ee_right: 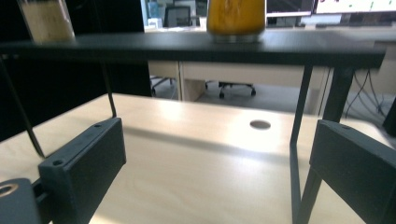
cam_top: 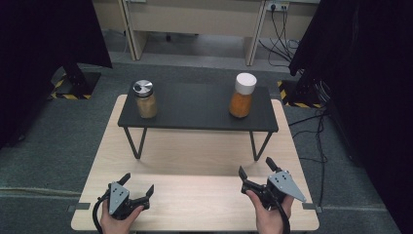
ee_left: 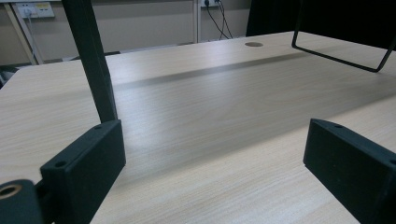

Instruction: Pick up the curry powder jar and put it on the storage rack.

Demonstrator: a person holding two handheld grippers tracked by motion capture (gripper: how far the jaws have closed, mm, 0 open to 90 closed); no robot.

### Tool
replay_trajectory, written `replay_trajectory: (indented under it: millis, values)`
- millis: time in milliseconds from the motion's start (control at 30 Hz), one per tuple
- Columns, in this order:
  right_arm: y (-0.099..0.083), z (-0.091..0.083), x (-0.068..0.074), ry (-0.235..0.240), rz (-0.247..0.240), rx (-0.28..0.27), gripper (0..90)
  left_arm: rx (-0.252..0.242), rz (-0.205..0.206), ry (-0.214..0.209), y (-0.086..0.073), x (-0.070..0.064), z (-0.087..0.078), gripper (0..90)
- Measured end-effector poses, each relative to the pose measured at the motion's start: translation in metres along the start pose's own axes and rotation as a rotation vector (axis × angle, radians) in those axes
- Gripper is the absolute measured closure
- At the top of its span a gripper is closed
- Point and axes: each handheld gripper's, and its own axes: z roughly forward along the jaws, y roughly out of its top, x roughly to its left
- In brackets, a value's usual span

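Observation:
A black raised shelf (cam_top: 197, 107) on wire legs stands at the back of the wooden table (cam_top: 195, 200). At the shelf's left end is a jar of tan powder with a silver lid (cam_top: 145, 99); at its right end stands a jar of orange powder with a white cap (cam_top: 242, 95). My left gripper (cam_top: 138, 185) rests low at the table's front left, open, with nothing between its jaws. At the front right my right gripper (cam_top: 256, 167) is open and empty too. The right gripper view looks up at the orange jar (ee_right: 236, 18) and the tan jar (ee_right: 45, 19) on the shelf (ee_right: 187, 46).
The shelf's wire legs (cam_top: 136, 142) stand on the table's middle band; one leg (ee_right: 299, 154) is close ahead of my right gripper, another (ee_left: 93, 65) right by my left jaw. Black curtains hang at both sides. Cables (cam_top: 316, 131) trail on the floor at the right.

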Motion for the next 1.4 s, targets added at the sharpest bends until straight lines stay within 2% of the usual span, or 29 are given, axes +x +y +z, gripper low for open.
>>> replay_trajectory:
  millis: [233,333,533,833,933,1400]
  values:
    - [-0.025,-0.006,0.003,-0.018,0.034,0.037,3.8,0.001,0.000,-0.001,0.000,0.000,0.000,4.9]
    - [-0.029,-0.006,0.002,-0.011,0.038,0.069,3.8,0.001,0.001,-0.001,-0.001,-0.001,0.000,4.9]
    - [-0.038,-0.012,0.003,-0.019,0.053,0.085,3.8,0.002,0.002,-0.001,-0.001,-0.001,0.001,4.9]
    - [-0.046,-0.017,0.004,-0.019,0.073,0.111,3.8,-0.002,-0.003,-0.003,-0.001,-0.001,0.001,4.9]
    - [-0.051,-0.017,0.004,-0.015,0.080,0.140,3.8,-0.002,-0.003,-0.004,-0.001,-0.001,0.001,4.9]
    - [-0.057,-0.017,0.003,-0.016,0.091,0.178,3.7,0.010,0.003,-0.011,-0.002,-0.003,0.004,4.9]
